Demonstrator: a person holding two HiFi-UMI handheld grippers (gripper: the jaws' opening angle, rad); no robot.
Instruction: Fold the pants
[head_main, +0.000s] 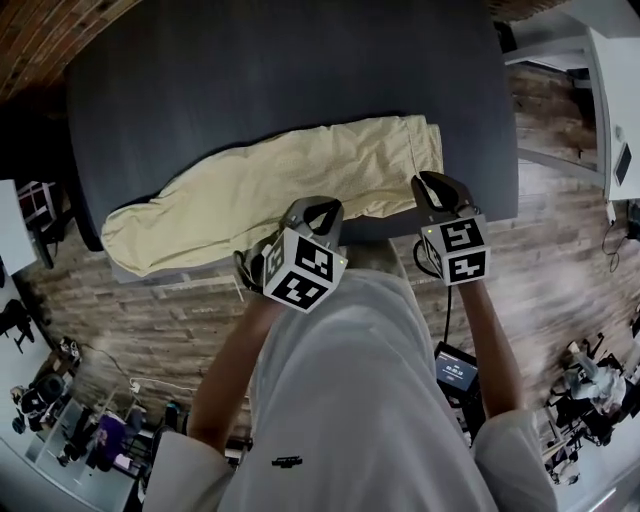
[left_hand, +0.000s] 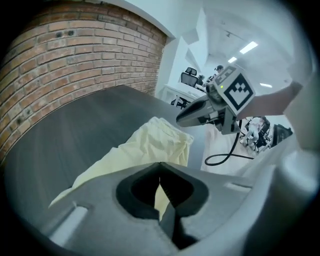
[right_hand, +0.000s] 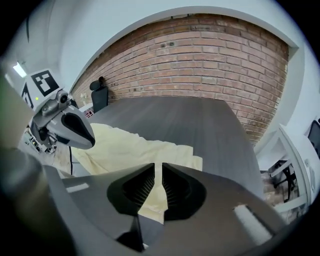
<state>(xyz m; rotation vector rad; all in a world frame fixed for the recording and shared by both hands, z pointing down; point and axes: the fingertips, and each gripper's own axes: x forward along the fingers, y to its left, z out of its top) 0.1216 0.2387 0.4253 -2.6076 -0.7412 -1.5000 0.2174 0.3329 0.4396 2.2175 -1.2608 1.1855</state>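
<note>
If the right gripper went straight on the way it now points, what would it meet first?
Probably the pants, spread on the table just beyond the right gripper; exact depth is unclear.

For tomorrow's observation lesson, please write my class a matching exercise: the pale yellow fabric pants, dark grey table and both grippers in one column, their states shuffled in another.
1. pale yellow fabric pants
2. dark grey table
3. left grey gripper
4. right grey gripper

A. fingers slightly apart
B. bears the pants
C. fingers shut together
D. lies stretched out flat

Pairs: 1-D, 2-B, 3-C, 4-A
</note>
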